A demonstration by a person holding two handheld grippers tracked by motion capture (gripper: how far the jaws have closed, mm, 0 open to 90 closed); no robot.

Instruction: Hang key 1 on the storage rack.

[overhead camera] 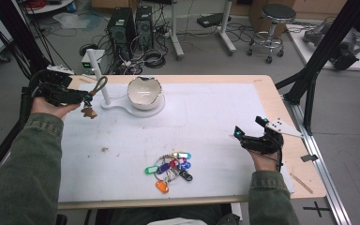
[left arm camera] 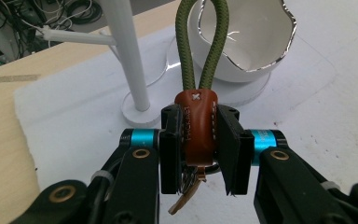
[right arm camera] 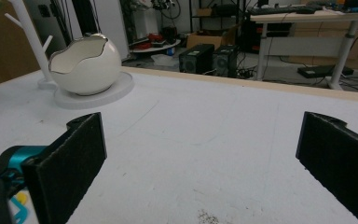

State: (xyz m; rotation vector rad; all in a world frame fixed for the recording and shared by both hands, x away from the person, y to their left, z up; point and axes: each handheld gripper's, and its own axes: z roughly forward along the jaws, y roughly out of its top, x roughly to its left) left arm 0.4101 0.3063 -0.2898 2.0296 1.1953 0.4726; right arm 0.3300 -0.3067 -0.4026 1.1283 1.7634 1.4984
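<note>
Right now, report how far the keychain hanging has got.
Done: the left gripper has picked up the green-cord keychain; its fingers clamp the brown leather tab, off the table. In hand: the cord loop is held up beside the white stand, not yet on a peg. Left: hooking it on, then likely the bunch of coloured key tags. The right gripper waits open.

A pale wooden worktop [overhead camera: 267, 89] carries a white mat [overhead camera: 206, 117] that covers nearly all of it, leaving bare wood along the edges. Toward the far left of the mat sits a white stand [overhead camera: 122, 107] with an upright post and a round base, and on that base rests a white egg-shaped bowl [overhead camera: 144, 93] with a jagged silver rim. Near the front edge lies a bunch of coloured key tags [overhead camera: 171, 169]. A small dark smudge [overhead camera: 104, 150] marks the mat left of them.
</note>
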